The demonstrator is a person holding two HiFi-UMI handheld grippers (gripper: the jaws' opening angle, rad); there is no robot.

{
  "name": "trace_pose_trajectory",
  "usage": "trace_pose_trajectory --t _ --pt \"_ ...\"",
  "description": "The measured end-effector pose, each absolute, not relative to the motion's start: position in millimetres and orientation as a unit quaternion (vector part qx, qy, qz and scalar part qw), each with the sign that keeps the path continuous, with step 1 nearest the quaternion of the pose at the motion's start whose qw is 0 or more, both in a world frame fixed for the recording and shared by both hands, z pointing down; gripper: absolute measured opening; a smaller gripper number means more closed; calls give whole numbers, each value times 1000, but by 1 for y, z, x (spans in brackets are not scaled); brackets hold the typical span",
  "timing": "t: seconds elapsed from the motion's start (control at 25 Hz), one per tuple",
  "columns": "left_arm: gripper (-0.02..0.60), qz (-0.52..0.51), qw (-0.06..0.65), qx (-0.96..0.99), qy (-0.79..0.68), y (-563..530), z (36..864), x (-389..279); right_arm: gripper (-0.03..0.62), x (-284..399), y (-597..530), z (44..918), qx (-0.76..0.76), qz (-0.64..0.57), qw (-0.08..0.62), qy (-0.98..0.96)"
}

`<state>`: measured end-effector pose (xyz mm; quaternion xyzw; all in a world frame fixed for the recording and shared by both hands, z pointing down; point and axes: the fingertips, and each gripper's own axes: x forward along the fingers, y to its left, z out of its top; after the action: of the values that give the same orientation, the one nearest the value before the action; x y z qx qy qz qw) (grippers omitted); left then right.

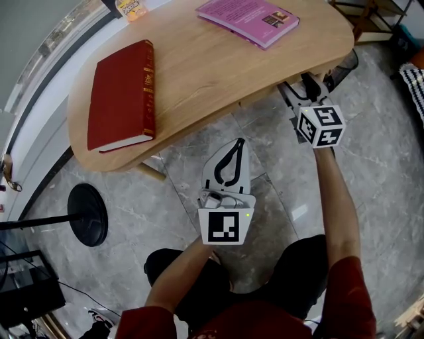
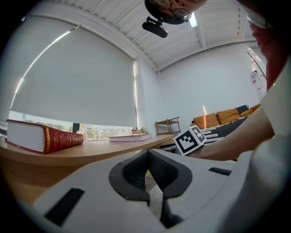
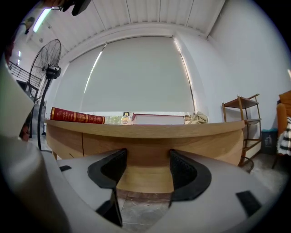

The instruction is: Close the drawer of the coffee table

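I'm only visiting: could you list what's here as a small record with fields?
table: wooden coffee table on a grey floor
on the table: red book, pink book
left gripper: shut, empty, held above the floor
right gripper: open, empty, facing the table's wooden front
drawer: cannot be made out clearly

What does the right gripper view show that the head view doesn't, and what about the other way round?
Only the right gripper view: the coffee table's wooden front seen side-on, the right gripper with its jaws apart and nothing between them, the head of a standing fan, and a wooden shelf. Only the head view: the tabletop from above, and the left gripper with its jaws together, short of the table's edge. Both: the red book and the pink book lying on the table.
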<state>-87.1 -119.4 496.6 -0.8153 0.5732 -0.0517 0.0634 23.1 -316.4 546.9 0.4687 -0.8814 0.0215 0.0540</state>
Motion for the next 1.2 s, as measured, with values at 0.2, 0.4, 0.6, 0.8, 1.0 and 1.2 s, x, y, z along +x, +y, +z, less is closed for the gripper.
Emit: trace_pose_trajectory --t 0.2,0.4,0.6,0.8,1.0,1.2 --pt "8 -31 61 -812 580 -117 491 -86 273 22 -319 547 468 24 50 -882" --pt "8 -48 82 -815 571 -113 489 -80 272 23 -319 549 467 45 35 -883" --pt "8 -54 93 -813 572 -111 485 -80 273 24 -312 553 471 54 32 -880" --pt "8 -31 71 -808 583 -114 489 -79 273 19 -287 565 452 33 57 -890" --pt "8 -24 52 -807 587 -117 495 -74 273 24 -254 580 440 24 71 -895" --pt "8 -34 61 -807 586 -119 498 -72 275 39 -224 596 446 41 72 -891"
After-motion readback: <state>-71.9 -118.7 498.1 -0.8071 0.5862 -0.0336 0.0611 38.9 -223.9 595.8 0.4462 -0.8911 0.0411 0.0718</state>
